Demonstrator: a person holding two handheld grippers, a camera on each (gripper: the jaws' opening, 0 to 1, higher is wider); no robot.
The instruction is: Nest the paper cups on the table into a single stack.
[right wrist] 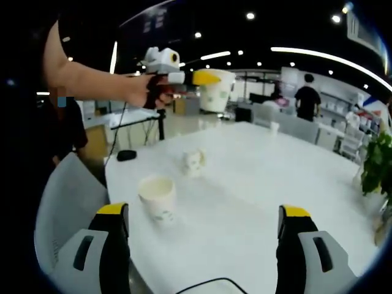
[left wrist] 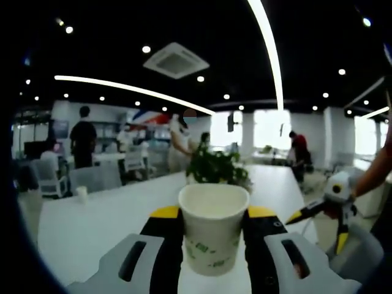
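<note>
White green-printed paper cup clamped upright in left gripper; right gripper jaws apart (nothing held).

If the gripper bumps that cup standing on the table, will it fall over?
Probably, yes. The upright paper cup looks empty and thin-walled, so it is likely very light. It is narrower at the base than the rim, so a nudge near the top would likely tip it. Squeezed hard, it may crumple.

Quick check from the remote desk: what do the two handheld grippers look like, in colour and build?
Both match: the left gripper and right gripper have light grey bodies with dark slots, black jaws and yellow tips. In the right gripper view the left gripper has a white top housing and a dark handle. The arm holding it is bare, no sleeve showing.
</note>
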